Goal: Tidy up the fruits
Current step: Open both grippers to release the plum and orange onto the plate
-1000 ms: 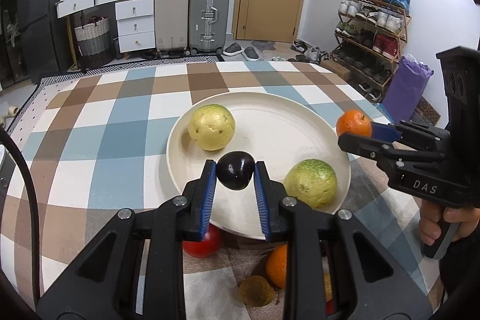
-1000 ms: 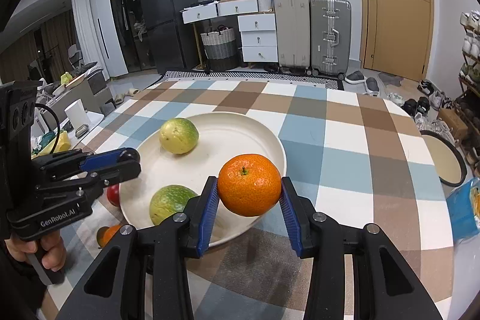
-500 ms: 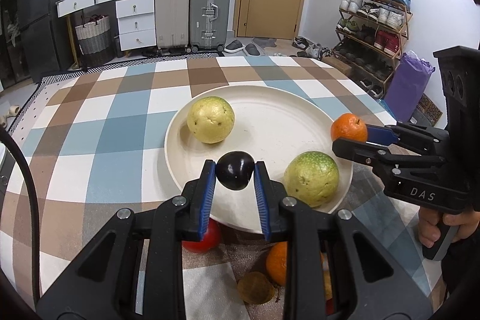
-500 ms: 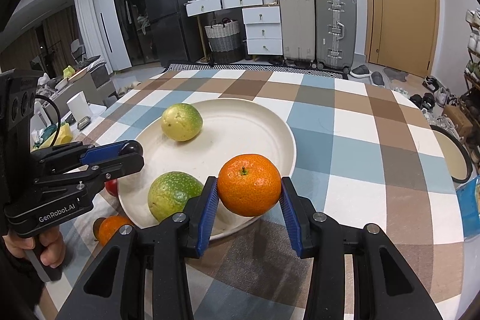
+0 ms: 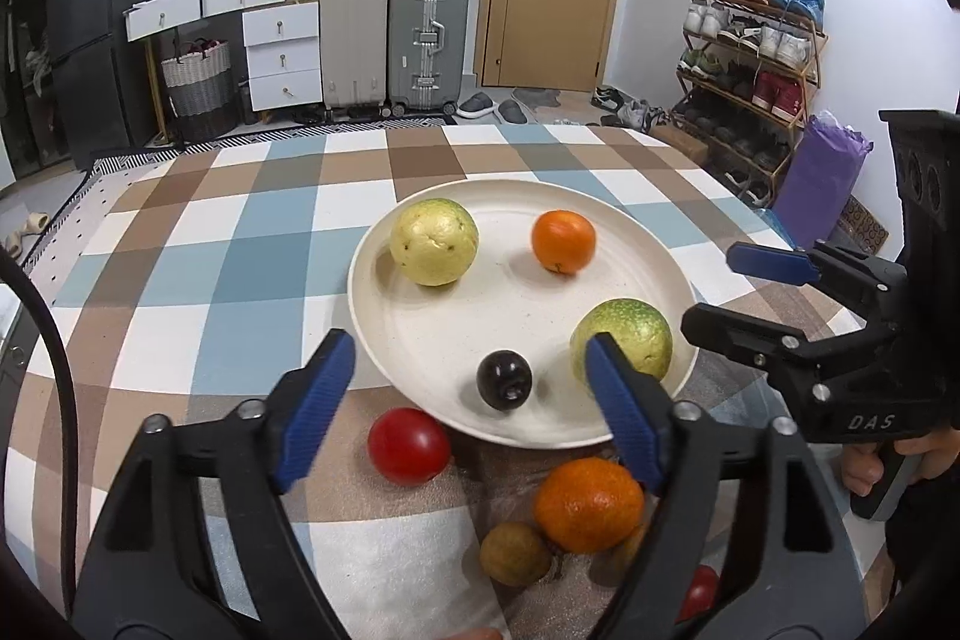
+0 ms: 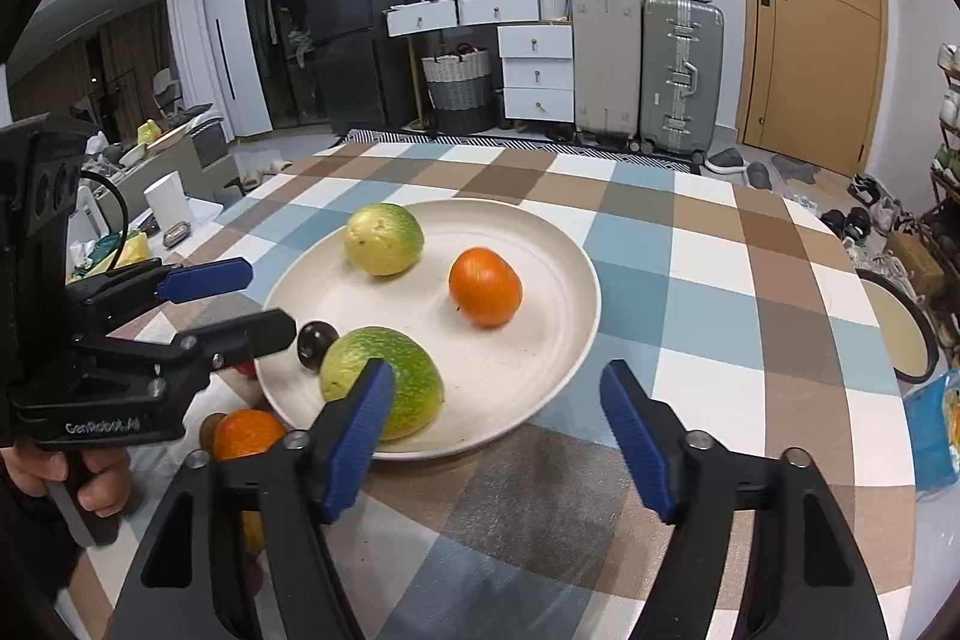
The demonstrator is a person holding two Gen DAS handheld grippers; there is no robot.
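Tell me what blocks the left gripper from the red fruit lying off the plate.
Nothing visible does. The red fruit lies on the tablecloth just below the plate rim, in front of the opening left gripper, nothing between its jaws.

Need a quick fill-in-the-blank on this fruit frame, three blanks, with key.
1. The round cream plate holds ___ fruits.
2. The small dark plum lies on the ___.
3. The red tomato sits ___ the plate, on the checked tablecloth.

Missing words: four; plate; off

The left tongs (image 5: 468, 400) are opening above the plate (image 5: 630, 232), where a dark plum (image 5: 504, 379) is seen lying free.
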